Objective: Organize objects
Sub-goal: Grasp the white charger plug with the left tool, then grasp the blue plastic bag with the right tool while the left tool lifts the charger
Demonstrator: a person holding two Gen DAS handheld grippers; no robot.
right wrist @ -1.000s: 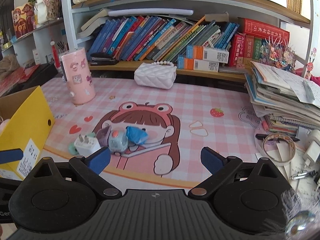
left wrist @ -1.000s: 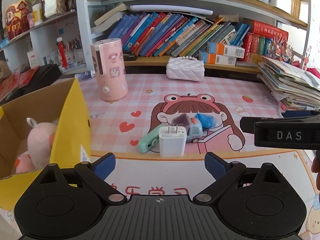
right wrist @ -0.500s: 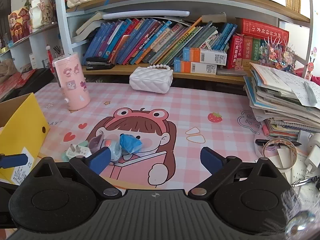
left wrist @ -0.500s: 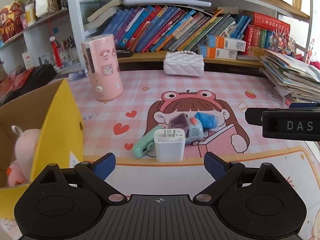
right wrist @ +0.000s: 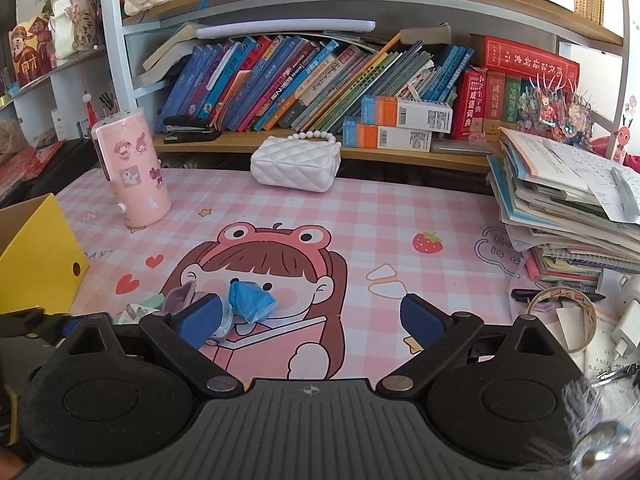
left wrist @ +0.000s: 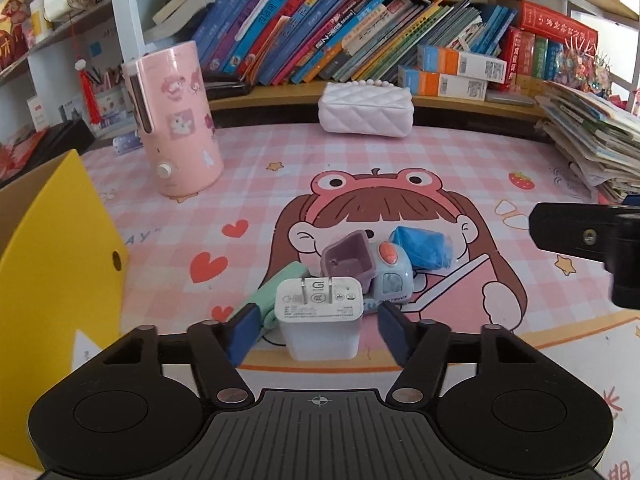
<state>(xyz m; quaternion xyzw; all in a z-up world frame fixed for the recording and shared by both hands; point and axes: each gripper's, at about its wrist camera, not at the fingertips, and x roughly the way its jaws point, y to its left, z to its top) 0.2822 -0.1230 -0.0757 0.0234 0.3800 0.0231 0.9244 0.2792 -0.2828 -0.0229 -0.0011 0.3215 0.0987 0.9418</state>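
Left claw closing around the plug

The white plastic wall charger (left wrist: 320, 322) stands prongs-up between the left gripper (left wrist: 318, 330)'s closing pads, not yet pinched; the right gripper (right wrist: 310, 320) hangs apart, empty.

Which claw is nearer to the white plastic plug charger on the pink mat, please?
Left. The left claw straddles the white plastic plug charger, its jaws closing with gaps either side. The right claw hovers off to the charger's right, open and empty.

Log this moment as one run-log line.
left hand-held gripper: closing around white plastic plug charger, gaps both sides | right hand-held gripper: open, empty | yellow cardboard box: left
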